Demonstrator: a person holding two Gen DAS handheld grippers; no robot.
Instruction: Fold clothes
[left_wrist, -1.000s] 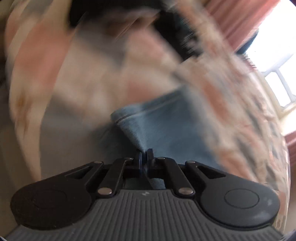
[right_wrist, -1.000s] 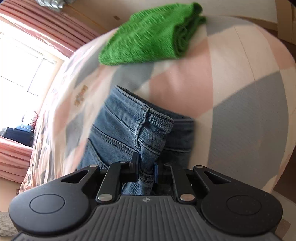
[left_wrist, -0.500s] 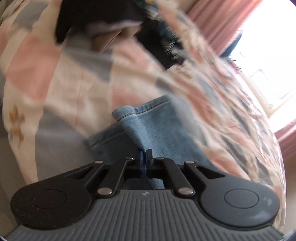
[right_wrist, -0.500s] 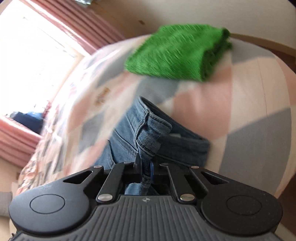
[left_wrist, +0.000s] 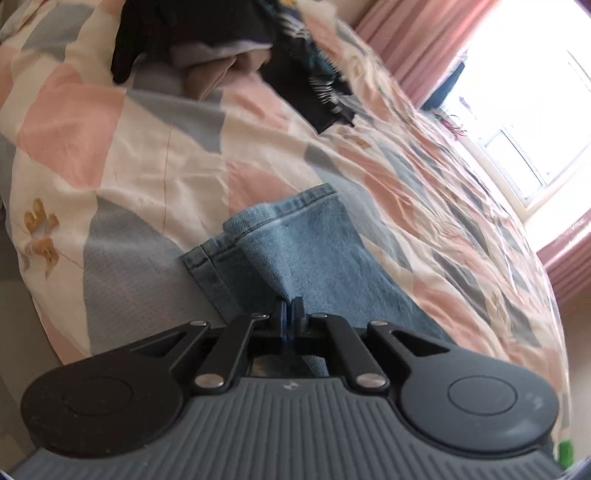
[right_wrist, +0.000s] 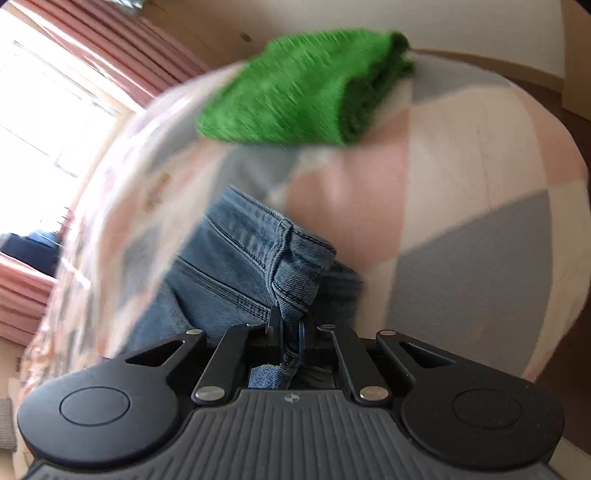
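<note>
You are mid-fold: your left gripper (left_wrist: 289, 308) pinches the jeans (left_wrist: 317, 254) hem, your right gripper (right_wrist: 290, 326) clamps the waistband. Next, lay both ends flat, short of the green towel (right_wrist: 303, 92).

Right gripper (right_wrist: 290, 325) low in frame, fingers pinched tight on a bunched fold of blue jeans (right_wrist: 236, 269), denim squeezed between the pads and trailing down behind them. Seams and a belt loop visible just ahead of the fingertips; waistband edge lying on a quilt (right_wrist: 461, 206) of pink, grey and cream patches. Farther off on the quilt, well apart from the jeans, a folded green garment (right_wrist: 306, 92), blurred. Pink curtains (right_wrist: 122, 44) and a bright window (right_wrist: 48, 129) at the left edge.
</note>
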